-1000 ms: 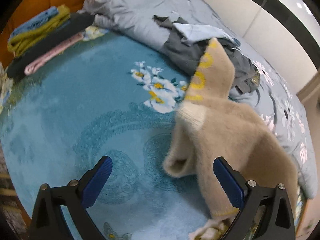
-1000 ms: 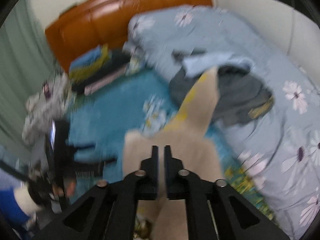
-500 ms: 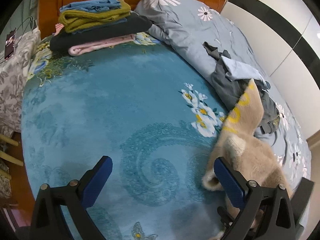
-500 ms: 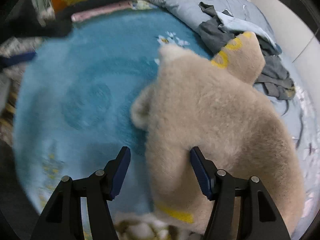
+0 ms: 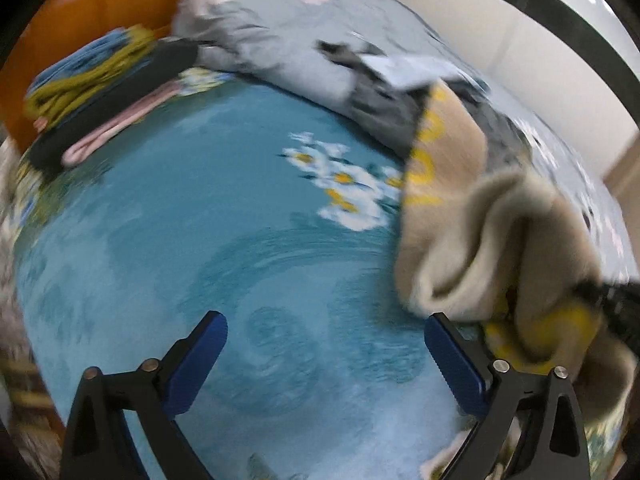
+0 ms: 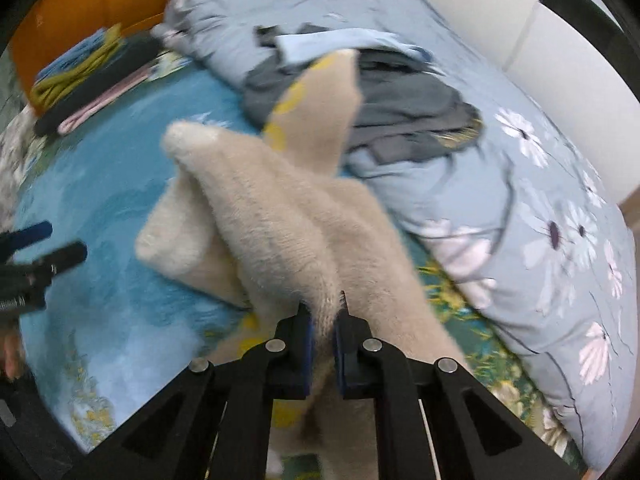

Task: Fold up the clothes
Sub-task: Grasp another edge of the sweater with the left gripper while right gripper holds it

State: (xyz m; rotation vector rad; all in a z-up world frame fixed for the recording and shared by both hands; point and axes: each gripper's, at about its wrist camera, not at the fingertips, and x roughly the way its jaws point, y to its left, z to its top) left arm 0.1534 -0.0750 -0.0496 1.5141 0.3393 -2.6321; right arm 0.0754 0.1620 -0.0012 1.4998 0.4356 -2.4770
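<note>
A fuzzy beige sweater (image 6: 288,216) with yellow markings lies bunched on the teal bedspread (image 6: 112,184). My right gripper (image 6: 323,312) is shut on a fold of the sweater and lifts it. One sleeve (image 6: 320,108) with yellow print stretches toward the pile of clothes. In the left wrist view the sweater (image 5: 500,232) hangs at the right. My left gripper (image 5: 326,344) is open and empty above the bedspread (image 5: 200,240), its right finger close to the sweater's edge. It also shows in the right wrist view (image 6: 36,256).
A pile of grey and light-blue unfolded clothes (image 6: 400,92) lies on a grey floral duvet (image 6: 540,208). A stack of folded clothes (image 5: 100,92) sits by the orange headboard (image 5: 100,12). A white wall (image 6: 560,36) borders the bed on the right.
My right gripper has closed on a fold of the sweater and raised it. My left gripper has swung toward the sweater and stays open.
</note>
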